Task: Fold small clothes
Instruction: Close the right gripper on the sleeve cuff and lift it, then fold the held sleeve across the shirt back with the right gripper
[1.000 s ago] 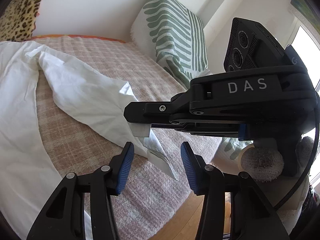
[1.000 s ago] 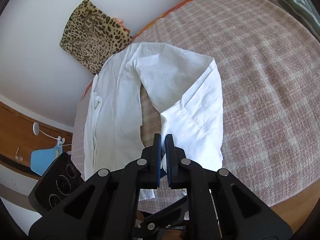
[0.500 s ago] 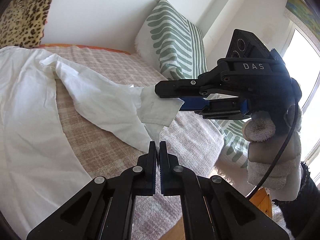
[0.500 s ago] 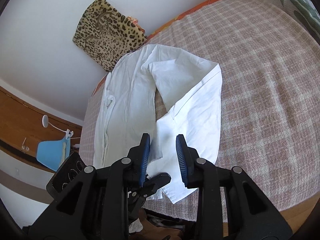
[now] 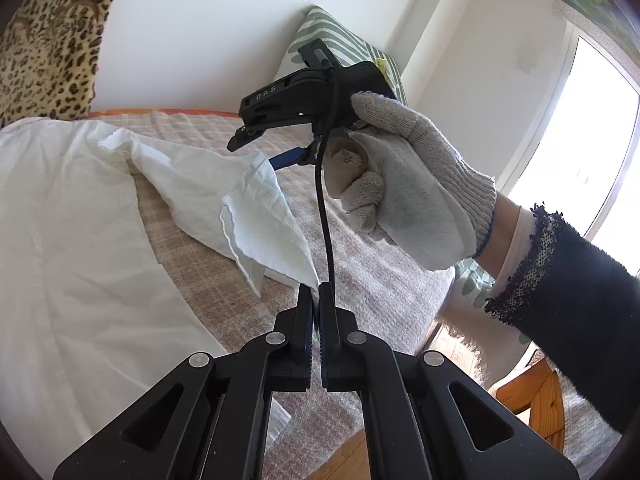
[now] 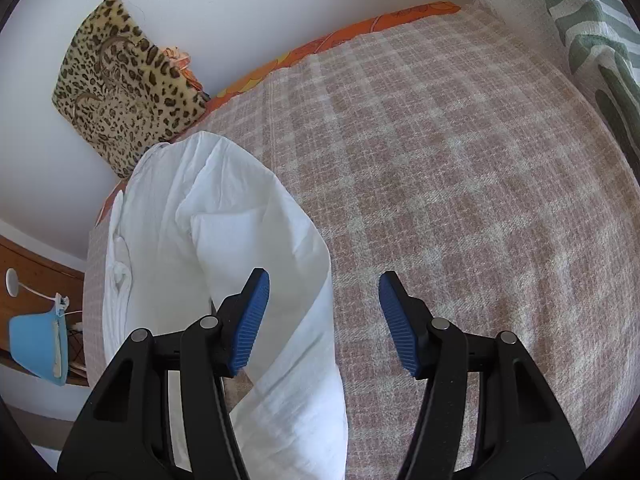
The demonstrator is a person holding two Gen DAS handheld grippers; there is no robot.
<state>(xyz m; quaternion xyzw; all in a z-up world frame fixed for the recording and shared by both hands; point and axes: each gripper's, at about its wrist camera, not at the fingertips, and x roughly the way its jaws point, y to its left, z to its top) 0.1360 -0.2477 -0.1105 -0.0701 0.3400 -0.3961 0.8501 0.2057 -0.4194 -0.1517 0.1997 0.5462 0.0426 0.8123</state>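
A white shirt (image 5: 72, 216) lies spread on the checked bedcover (image 5: 360, 264). Its sleeve (image 5: 248, 204) stretches toward me. My left gripper (image 5: 316, 300) is shut on the sleeve's cuff corner, holding it just above the bedcover. My right gripper (image 6: 324, 304) is open and empty above the sleeve (image 6: 272, 264) and bedcover (image 6: 440, 160). It also shows in the left wrist view (image 5: 260, 148), held by a gloved hand (image 5: 404, 184) past the sleeve's far edge.
A leopard-print cushion (image 6: 120, 84) leans on the wall behind the shirt. A green-striped cushion (image 6: 592, 40) stands at the right. A blue lamp (image 6: 36, 348) sits on a wooden shelf beyond the bed. The bed's wooden front edge (image 5: 352, 452) is near.
My left gripper closed on the sleeve cuff. My right gripper let go of the sleeve, opened wide and moved away over the bed.
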